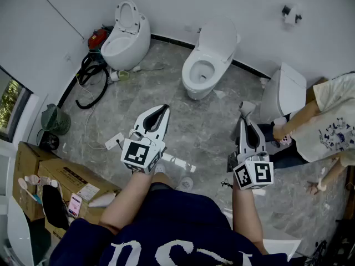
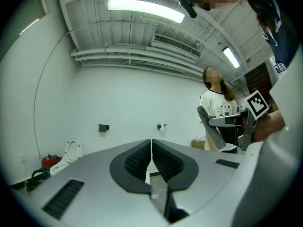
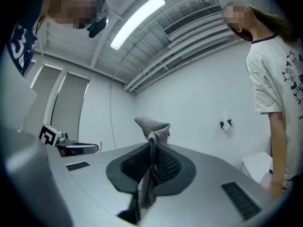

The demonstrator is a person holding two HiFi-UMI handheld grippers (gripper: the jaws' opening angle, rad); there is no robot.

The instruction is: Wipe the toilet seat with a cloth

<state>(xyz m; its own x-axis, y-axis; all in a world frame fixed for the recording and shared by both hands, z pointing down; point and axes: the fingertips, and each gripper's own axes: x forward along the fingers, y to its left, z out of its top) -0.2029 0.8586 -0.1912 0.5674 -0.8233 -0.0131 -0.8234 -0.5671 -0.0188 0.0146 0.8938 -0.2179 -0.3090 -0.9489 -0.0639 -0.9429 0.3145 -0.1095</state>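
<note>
A white toilet stands at the far wall, lid raised, its seat ring uncovered. My right gripper hovers over the floor to the toilet's near right, shut on a grey cloth. In the right gripper view the cloth sticks up from between the closed jaws of the right gripper. My left gripper hangs near-left of the toilet. In the left gripper view its jaws meet with nothing between them.
A second toilet stands at the back left beside a black hose. A person in a white T-shirt crouches at the right by a white closed unit. Cardboard boxes lie at the left.
</note>
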